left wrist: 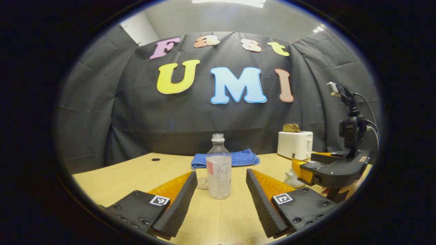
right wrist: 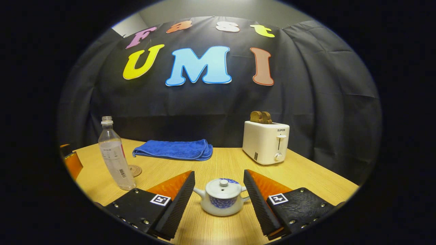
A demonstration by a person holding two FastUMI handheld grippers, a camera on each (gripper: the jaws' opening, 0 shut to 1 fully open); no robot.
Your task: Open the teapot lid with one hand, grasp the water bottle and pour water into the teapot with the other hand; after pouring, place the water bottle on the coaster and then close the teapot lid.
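A clear water bottle (left wrist: 218,170), uncapped and partly full, stands upright on the wooden table (left wrist: 136,177). My left gripper (left wrist: 221,172) is open, with the bottle just ahead between its fingertips and untouched. A small round coaster (left wrist: 203,183) lies right behind the bottle. The white teapot with a blue pattern (right wrist: 221,200) sits with its lid (right wrist: 221,188) on, between the open fingers of my right gripper (right wrist: 219,172), not touched. The bottle (right wrist: 114,158) and coaster (right wrist: 135,170) stand to the left there. My right gripper (left wrist: 306,165) partly hides the teapot (left wrist: 292,178).
A folded blue towel (right wrist: 173,149) lies at the back of the table. A white toaster (right wrist: 266,141) with toast in its slots stands at the back right. The left gripper's edge (right wrist: 69,160) shows at the far left. The table's right edge (right wrist: 340,185) runs close by.
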